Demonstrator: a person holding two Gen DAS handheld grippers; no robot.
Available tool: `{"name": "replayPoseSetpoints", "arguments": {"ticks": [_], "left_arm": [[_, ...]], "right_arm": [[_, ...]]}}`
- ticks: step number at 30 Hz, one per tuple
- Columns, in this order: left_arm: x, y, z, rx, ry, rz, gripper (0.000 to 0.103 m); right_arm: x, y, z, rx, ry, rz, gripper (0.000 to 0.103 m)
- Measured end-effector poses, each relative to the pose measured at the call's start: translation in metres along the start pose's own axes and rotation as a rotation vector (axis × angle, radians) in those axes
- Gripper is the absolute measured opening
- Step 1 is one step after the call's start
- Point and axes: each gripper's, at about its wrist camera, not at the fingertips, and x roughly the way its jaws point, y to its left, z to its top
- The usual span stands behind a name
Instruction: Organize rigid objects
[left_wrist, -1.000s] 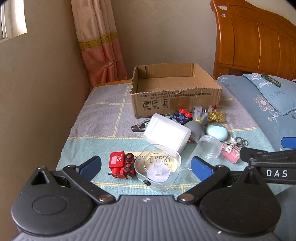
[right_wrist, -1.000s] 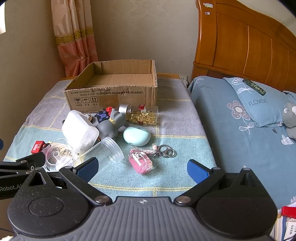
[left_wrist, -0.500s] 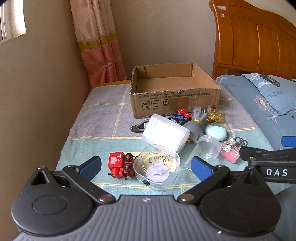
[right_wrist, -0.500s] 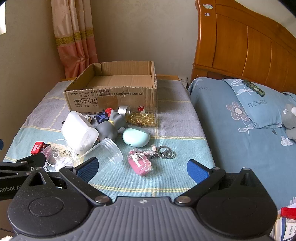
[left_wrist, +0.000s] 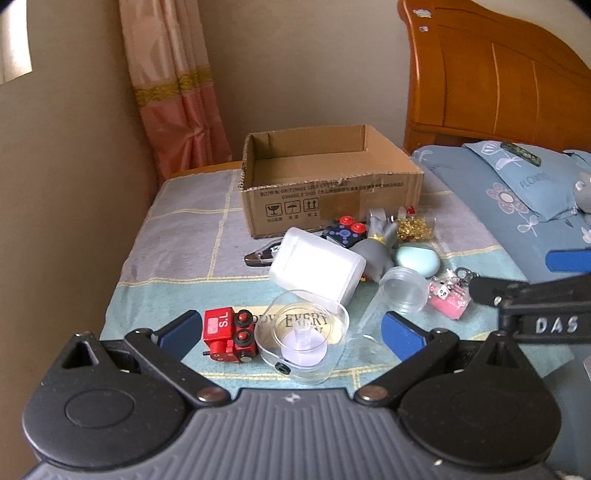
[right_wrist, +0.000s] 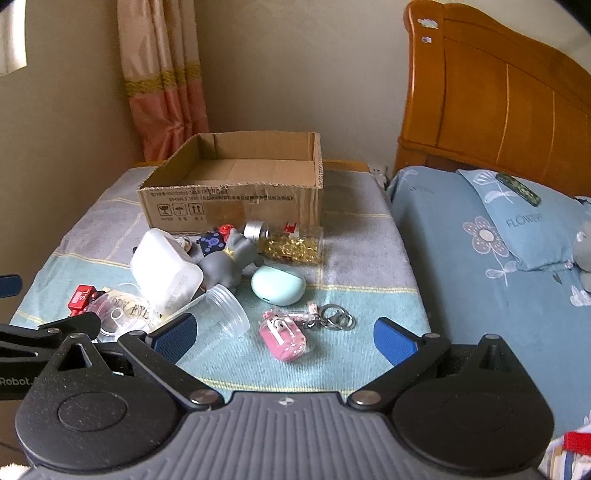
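Both grippers, your left gripper and your right gripper, are hovering wide open and holding nothing. You are starting from scratch: the brown cardboard box is sitting empty, as far as its visible floor shows. Everything is lying just in front of that box, including the red toy train, the clear round plastic case and the pink keychain charm.

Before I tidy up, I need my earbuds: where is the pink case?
The pink case lies on the blanket near the right gripper, its keyring to its right and the mint case just behind.
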Motion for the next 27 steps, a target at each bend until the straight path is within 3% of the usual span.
{"name": "replayPoseSetpoints", "arguments": {"ticks": [13, 22, 27], "left_arm": [[0.031, 0.029, -0.015, 0.050, 0.118, -0.052, 0.102], [0.062, 0.053, -0.035, 0.012, 0.241, -0.060, 0.102], [0.080, 0.064, -0.042, -0.001, 0.293, -0.062, 0.102]], "right_arm": [[0.030, -0.017, -0.021, -0.121, 0.039, 0.084, 0.103], [0.069, -0.026, -0.042, -0.170, 0.161, 0.101, 0.103], [0.080, -0.029, -0.047, -0.191, 0.185, 0.108, 0.103]]}}
